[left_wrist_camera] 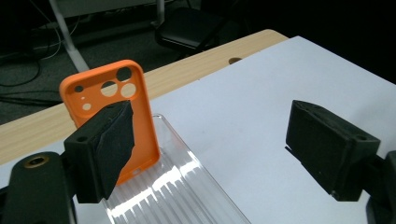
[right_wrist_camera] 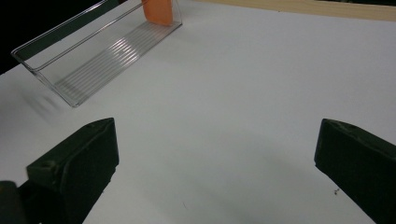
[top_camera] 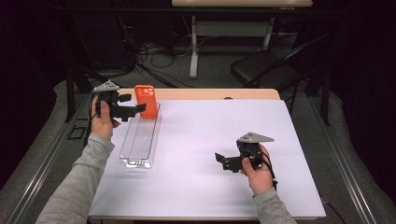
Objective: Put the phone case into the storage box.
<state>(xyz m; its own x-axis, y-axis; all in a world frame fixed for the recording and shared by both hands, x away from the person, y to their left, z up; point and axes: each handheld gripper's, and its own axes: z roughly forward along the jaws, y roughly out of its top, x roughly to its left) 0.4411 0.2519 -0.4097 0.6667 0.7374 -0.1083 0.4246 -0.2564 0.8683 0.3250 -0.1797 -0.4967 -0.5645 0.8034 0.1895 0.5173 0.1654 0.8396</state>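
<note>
Orange phone case (left_wrist_camera: 108, 116) upright in clear tray (left_wrist_camera: 187, 191); left tool (left_wrist_camera: 219, 154) apart beside it; right tool (right_wrist_camera: 219, 172) apart, empty

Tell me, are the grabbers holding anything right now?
No. The left gripper is open beside the orange phone case, which stands in the clear tray. The right gripper is open too.
</note>
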